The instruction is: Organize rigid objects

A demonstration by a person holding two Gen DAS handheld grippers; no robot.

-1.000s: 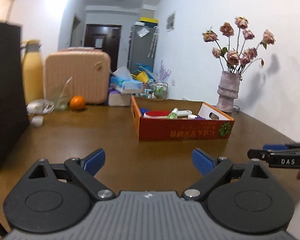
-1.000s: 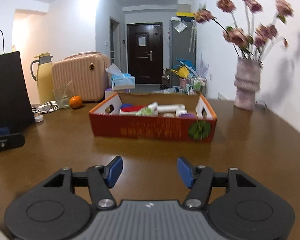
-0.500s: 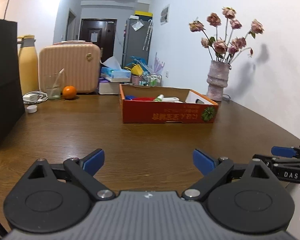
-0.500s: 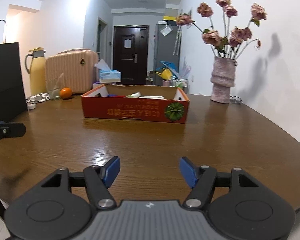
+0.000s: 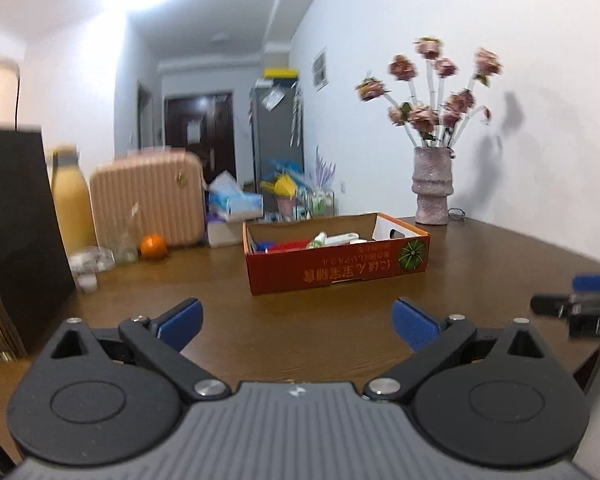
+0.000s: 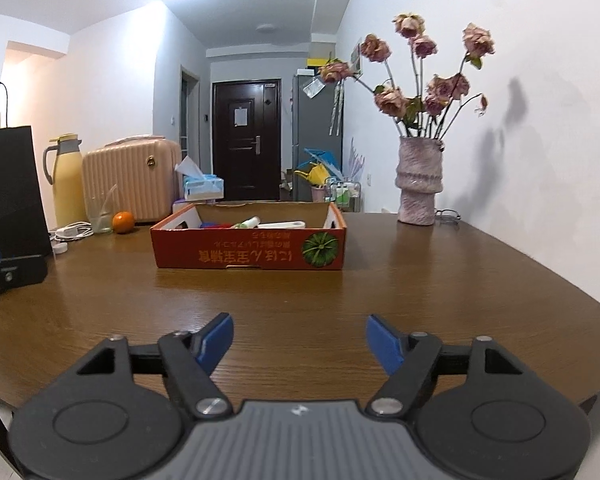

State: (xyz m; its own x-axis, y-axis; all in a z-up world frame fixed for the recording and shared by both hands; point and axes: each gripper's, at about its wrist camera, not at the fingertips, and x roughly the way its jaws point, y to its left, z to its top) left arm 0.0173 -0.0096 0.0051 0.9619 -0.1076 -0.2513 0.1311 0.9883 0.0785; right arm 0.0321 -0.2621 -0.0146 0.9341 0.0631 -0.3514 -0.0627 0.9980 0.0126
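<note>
Both the left gripper (image 5: 297, 322) and the right gripper (image 6: 299, 339) are hovering spread and empty over the desk (image 6: 380, 288); the box (image 6: 249, 249) is sitting at 12 o'clock, holding small items.

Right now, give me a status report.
Left gripper open, right gripper open, both empty. Red box on table ahead, items inside. Path clear.

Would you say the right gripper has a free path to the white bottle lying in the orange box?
Probably yes. The right gripper is open and empty, bare table lies between it and the orange box, and the white bottle lies exposed from above, though the near wall demands reaching over.
</note>
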